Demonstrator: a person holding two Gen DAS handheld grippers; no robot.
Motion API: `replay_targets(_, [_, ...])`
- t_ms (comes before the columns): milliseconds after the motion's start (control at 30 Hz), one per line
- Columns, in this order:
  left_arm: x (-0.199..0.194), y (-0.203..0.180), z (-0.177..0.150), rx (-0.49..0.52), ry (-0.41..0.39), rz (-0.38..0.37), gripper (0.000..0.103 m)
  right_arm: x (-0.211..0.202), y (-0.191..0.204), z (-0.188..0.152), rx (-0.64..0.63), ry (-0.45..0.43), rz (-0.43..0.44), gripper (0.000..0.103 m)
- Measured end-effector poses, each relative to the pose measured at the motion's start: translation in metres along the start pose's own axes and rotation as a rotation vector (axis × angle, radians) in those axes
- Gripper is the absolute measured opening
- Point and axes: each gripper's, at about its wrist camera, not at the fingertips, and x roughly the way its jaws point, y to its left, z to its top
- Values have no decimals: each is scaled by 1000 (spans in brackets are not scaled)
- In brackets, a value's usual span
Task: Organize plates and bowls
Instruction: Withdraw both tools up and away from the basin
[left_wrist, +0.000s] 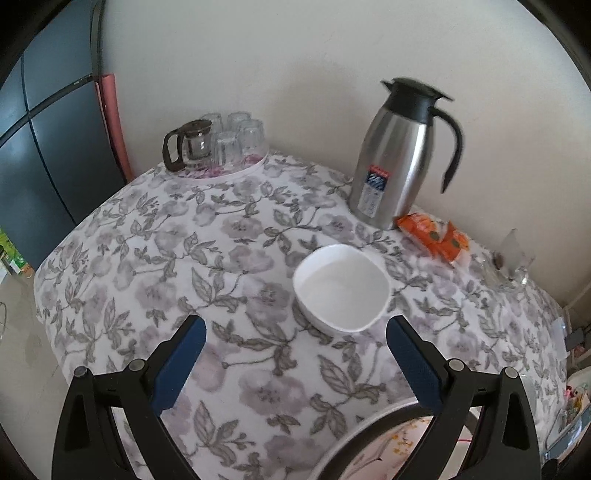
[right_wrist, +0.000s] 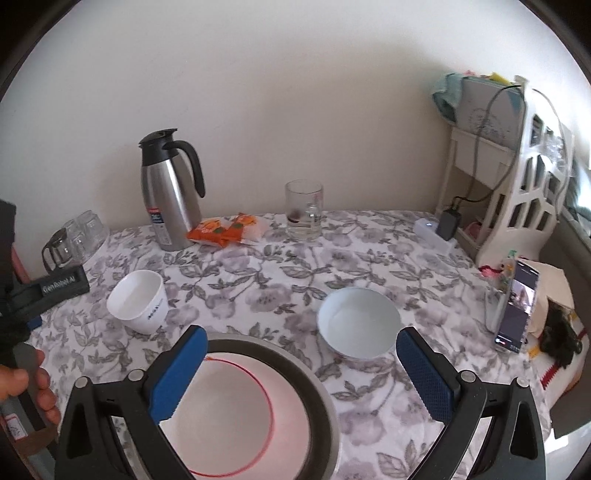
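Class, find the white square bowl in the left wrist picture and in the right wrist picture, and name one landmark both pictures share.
Left wrist view: white square bowl sits centre-right, just beyond the open left claw.
Right wrist view: it stands at left, beside the large plate.
Shared landmark: the steel thermos jug by the wall.

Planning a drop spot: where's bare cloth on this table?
Free: the stretch between the white cup and bowl, and the left side in front of the glasses. Crowded: back edge by the jug, snack packet and mug.
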Motion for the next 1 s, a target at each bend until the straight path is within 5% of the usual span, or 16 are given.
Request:
replay_targets(200, [25, 27, 18, -36, 64, 85, 98, 9, 20, 28, -58, 25, -23, 103])
replay_targets(400, [35, 66, 32, -114, 82, 108, 98, 16, 54, 45, -114, 69, 47, 103])
replay_targets(767, [57, 118, 32, -205, 146, 58, 98, 55, 120, 42, -140, 215, 164, 103])
replay_targets(1000, [75, 121, 28, -210, 194, 34, 98, 88, 140, 38, -111, 307, 160, 102])
